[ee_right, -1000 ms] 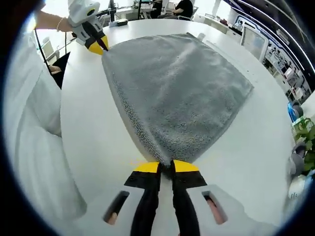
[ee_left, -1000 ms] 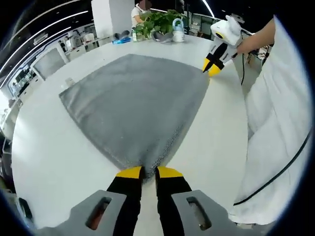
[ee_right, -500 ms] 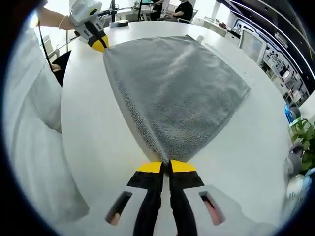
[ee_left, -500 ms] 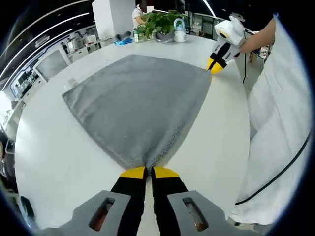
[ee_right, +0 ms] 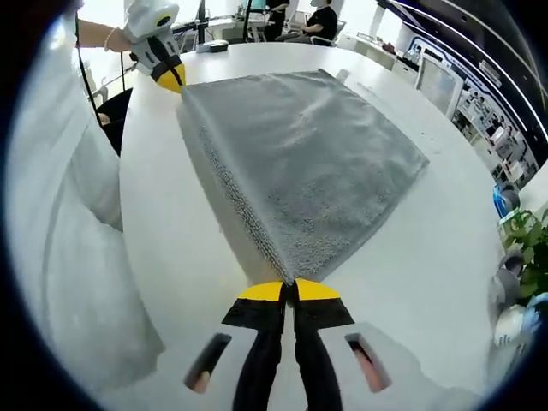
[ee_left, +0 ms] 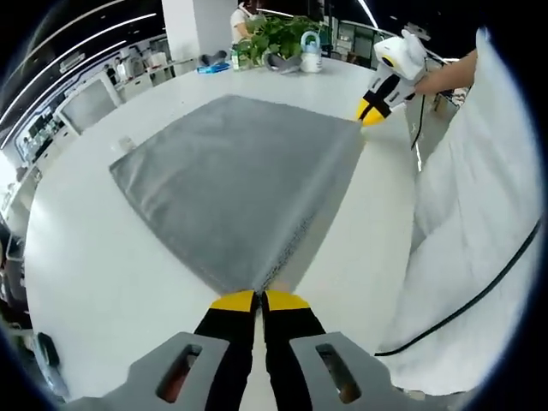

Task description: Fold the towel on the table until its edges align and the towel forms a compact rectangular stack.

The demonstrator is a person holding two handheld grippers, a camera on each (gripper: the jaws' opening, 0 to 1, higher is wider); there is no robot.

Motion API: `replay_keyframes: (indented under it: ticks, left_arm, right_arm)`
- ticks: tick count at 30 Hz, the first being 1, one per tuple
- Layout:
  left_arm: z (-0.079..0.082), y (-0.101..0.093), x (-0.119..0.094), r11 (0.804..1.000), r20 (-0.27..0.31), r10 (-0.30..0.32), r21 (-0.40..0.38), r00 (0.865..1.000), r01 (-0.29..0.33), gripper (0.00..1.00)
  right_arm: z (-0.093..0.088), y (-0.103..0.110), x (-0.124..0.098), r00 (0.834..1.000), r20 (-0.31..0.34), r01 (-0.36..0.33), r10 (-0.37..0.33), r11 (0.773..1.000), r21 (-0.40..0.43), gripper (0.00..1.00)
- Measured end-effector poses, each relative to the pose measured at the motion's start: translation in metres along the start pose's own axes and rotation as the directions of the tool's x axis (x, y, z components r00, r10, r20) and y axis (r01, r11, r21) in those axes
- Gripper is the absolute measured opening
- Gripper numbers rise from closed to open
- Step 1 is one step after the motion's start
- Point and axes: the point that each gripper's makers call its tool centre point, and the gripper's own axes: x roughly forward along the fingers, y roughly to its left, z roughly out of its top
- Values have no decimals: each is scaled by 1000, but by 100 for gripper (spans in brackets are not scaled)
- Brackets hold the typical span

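Currently the grey terry-cloth towel [ee_left: 231, 184] lies spread on the white round table [ee_left: 94, 282], and each near corner is pinched in a tool. From the left: the left gripper [ee_left: 259, 300], yellow-tipped with black jaws, is closed tight on one corner, the cloth drawn to a point between the pads; the hem running from it to the other tool looks taut and slightly lifted off the table. At the far end of that hem the right gripper [ee_right: 288, 291] is likewise clamped on its corner, jaws together with only fabric between. Handling judgement: the towel is soft, limp and light, with a pile that should grip the pads rather than slip; it will sag wherever unsupported, so corners are the sensible hold and both must travel together to keep the edge straight. The fold has not yet been laid over; the far edge rests flat. Containers: beyond the towel, at the table's far side, a potted green plant [ee_left: 270, 38] stands beside a small pale jug [ee_left: 310, 53] with a handle; contents of the jug cannot be made out.
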Motion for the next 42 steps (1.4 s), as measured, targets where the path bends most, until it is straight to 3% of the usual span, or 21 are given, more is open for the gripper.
replay_keyframes:
  ticks: [9,25,35,42]
  left_arm:
    - [6,-11,-15,1000,-14,6,-3,1000,-6,3]
    - [33,-18,-55,1000,24,24,-10,999,-24,3]
    - [40,-31,-73,997,-17,14,71,1000,-13,3]
    - [47,-39,-88,995,-24,3,99,1000,-1,3]
  right_arm:
    - [9,0,-21,1000,16,10,-10,1000,8,0]
    - [20,2,-56,999,42,34,-35,999,3,0]
    - [20,12,-72,999,34,20,-19,1000,-10,0]
    - [17,18,-84,999,40,-9,7,999,41,0]
